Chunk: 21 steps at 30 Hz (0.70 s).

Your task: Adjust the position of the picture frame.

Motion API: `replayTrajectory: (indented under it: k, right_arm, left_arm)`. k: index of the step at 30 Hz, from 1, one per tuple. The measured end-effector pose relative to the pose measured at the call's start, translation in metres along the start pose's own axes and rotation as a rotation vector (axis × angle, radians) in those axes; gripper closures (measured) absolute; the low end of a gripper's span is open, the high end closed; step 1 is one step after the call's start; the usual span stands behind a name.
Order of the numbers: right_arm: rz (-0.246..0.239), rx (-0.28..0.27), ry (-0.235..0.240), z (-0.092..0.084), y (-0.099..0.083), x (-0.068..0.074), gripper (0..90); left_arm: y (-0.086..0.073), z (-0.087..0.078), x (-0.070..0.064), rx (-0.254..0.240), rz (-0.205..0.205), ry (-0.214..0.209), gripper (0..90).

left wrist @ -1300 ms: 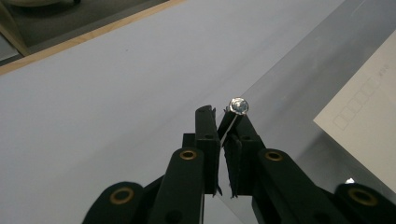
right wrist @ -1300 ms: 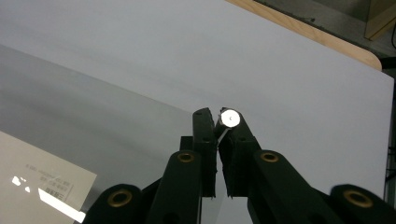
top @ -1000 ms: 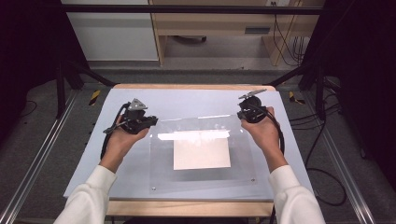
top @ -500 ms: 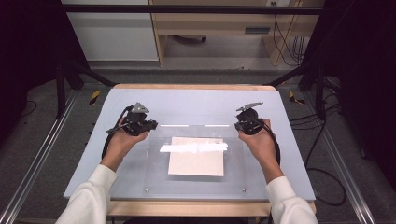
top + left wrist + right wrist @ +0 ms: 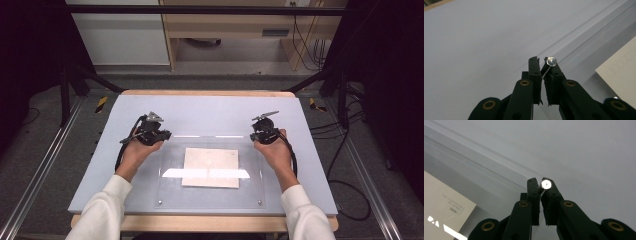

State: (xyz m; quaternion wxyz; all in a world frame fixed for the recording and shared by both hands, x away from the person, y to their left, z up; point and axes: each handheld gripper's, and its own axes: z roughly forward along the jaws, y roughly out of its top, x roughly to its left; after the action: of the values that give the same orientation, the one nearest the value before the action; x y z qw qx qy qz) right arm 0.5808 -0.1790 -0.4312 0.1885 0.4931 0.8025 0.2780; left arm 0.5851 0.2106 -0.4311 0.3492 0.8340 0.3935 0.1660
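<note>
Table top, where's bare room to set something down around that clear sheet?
Free: the mat strip behind the clear sheet, and the margins left of the left gripper and right of the right gripper. Crowded: the sheet's far corners, and the paper under it.

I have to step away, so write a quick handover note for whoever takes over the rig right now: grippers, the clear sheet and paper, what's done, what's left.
Left gripper: shut on the far left corner of the clear sheet, by its metal stud.
Right gripper: shut on the far right corner, by its stud.
The sheet covers the paper on the grey table mat; near edge looks down on the mat.
Done: sheet positioned over the paper.
Left: likely set the far edge flat, then release both corners.
</note>
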Motion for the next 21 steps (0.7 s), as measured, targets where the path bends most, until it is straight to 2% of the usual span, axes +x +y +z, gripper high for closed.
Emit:
replayTrajectory:
  k: [1, 3, 6, 11, 17, 21]
  right_arm:
    - [0.001, 0.001, 0.004, 0.001, 0.0, -0.001, 84.6]
    - [0.001, 0.003, 0.01, 0.004, -0.002, -0.002, 84.7]
    - [0.005, -0.003, 0.006, 0.008, -0.006, -0.002, 84.8]
    - [0.018, -0.034, 0.011, 0.013, -0.013, -0.004, 84.9]
    - [0.041, -0.041, 0.015, 0.017, -0.016, -0.006, 84.9]
    - [0.033, -0.046, 0.017, 0.019, -0.018, -0.008, 85.0]
  left_arm:
    - [-0.003, 0.004, 0.002, -0.007, -0.02, -0.001, 83.6]
    - [-0.005, 0.007, 0.003, -0.009, -0.023, -0.004, 83.6]
    - [-0.008, 0.011, 0.001, -0.011, -0.017, 0.013, 84.1]
    - [-0.009, 0.017, 0.001, -0.004, -0.019, 0.015, 84.4]
    - [-0.01, 0.023, 0.0, -0.015, -0.039, 0.029, 84.5]
    - [-0.012, 0.025, -0.001, -0.017, -0.044, 0.037, 84.5]
